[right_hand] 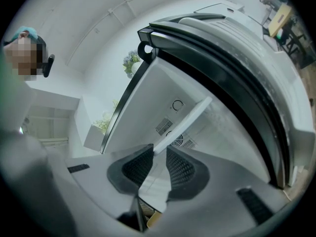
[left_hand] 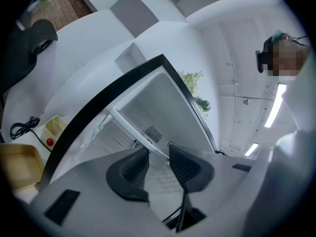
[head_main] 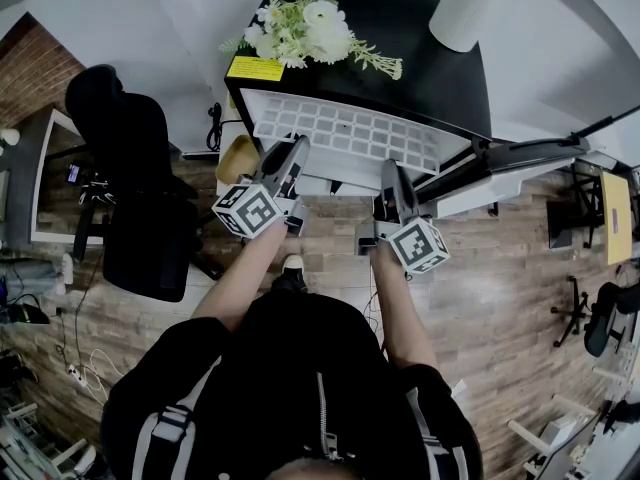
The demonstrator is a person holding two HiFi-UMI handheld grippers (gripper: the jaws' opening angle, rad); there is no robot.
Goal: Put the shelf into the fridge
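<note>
Currently both claws are clamped on the shelf [head_main: 345,133].

Left claw [left_hand: 158,154]: the jaws stand fairly wide. The shelf's white rim passes between the tips and its gridded pane fills the gap lower down. The pads [left_hand: 132,171] press on it.

Right claw [right_hand: 159,153]: the jaws are narrower and closed on the same shelf. Its white rim runs up and right from the tips toward mid-frame.

Shelf position: in the head view it lies roughly level across the upper centre, at the mouth of the fridge [head_main: 430,63], just under the black top. The near edge sticks out toward me, where the claws grip it. I cannot tell how far the far edge reaches inside.

Edges: in the left gripper view the black cabinet frame [left_hand: 86,110] crosses diagonally from lower left to top centre, close beside the shelf's end. In the head view the door [head_main: 520,168] stands open toward the right of frame. In the right gripper view its dark bands arc across the upper right, near the shelf's other end. Beyond the rim is a white back wall with a vent grille [right_hand: 165,126].

Room: in the head view a beige tub [head_main: 237,158] sits just left of the left claw, with a black chair [head_main: 140,208] at the left edge. Plank floor [head_main: 500,288] fills the lower right. Flowers [head_main: 305,28] sit on the fridge top.
</note>
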